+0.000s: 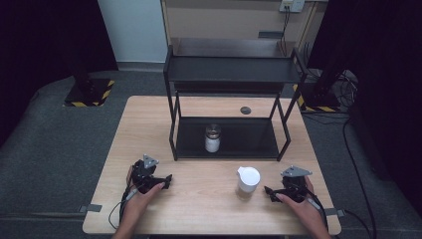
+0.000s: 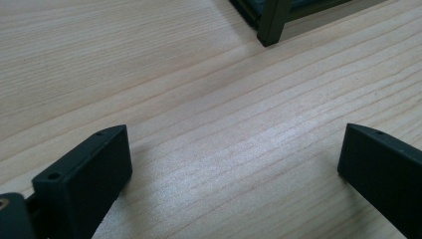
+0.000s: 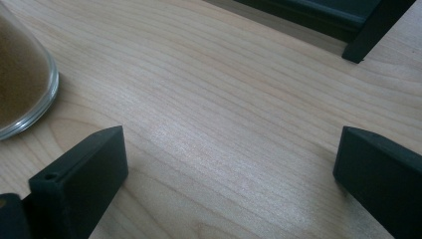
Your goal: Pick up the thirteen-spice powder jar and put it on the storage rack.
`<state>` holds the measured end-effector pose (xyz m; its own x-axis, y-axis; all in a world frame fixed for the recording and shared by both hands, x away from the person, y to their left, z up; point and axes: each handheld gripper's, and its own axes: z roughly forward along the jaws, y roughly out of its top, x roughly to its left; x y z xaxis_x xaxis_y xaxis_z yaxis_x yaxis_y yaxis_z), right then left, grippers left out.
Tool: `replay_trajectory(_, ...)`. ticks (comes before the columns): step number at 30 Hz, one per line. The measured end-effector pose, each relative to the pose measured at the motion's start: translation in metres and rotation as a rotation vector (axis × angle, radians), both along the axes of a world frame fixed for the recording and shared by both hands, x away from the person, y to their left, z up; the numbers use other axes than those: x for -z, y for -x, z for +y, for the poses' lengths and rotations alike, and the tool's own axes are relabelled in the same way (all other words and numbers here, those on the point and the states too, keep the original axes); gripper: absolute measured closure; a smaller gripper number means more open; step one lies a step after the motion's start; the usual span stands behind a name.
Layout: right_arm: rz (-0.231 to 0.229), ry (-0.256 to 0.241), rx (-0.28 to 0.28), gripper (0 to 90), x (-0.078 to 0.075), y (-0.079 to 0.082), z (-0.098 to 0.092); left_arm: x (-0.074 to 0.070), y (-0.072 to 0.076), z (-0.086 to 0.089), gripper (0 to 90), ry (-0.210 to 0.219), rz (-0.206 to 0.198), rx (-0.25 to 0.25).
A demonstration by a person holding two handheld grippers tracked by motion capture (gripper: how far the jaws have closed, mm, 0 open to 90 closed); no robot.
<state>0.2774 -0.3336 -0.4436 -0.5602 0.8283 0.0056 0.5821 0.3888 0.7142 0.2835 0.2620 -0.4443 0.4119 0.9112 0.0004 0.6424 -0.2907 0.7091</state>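
Observation:
A glass jar with a white lid (image 1: 248,181) stands on the wooden table (image 1: 199,209) near the front right; its glass base (image 3: 22,79), holding brown contents, shows at the left of the right gripper view. Just right of it rests my right gripper (image 1: 269,193), open, jaws wide apart over bare wood (image 3: 231,164). A second jar with a metal lid and white contents (image 1: 212,138) stands on the lower shelf of a black rack (image 1: 226,142). My left gripper (image 1: 167,181) rests at the front left, open, nothing between its jaws (image 2: 234,159).
The black two-tier rack (image 1: 234,69) takes up the table's far half; one of its legs (image 2: 272,22) rises ahead of the left gripper, another (image 3: 370,32) ahead of the right. A round dark grommet (image 1: 245,110) sits behind the rack.

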Motion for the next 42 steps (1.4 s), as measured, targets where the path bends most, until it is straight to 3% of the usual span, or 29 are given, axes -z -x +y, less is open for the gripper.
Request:
replay_trajectory(5,0.029,-0.011,-0.013,2.7,-0.005,-0.004,-0.004,0.000,0.000,0.000,0.0,-0.001,0.000,0.000)
replay_trajectory(21,0.060,0.030,-0.101,5.8,-0.028,-0.002,-0.006,0.000,0.003,-0.002,0.0,-0.002,-0.002,-0.006)
replay_trajectory(28,0.057,0.025,-0.134,5.8,-0.039,0.010,-0.007,0.000,0.004,-0.002,0.0,-0.002,-0.002,-0.008)
replay_trajectory(42,0.043,0.018,-0.215,5.4,-0.042,0.030,0.005,0.000,0.006,-0.002,0.0,0.000,0.000,-0.008)
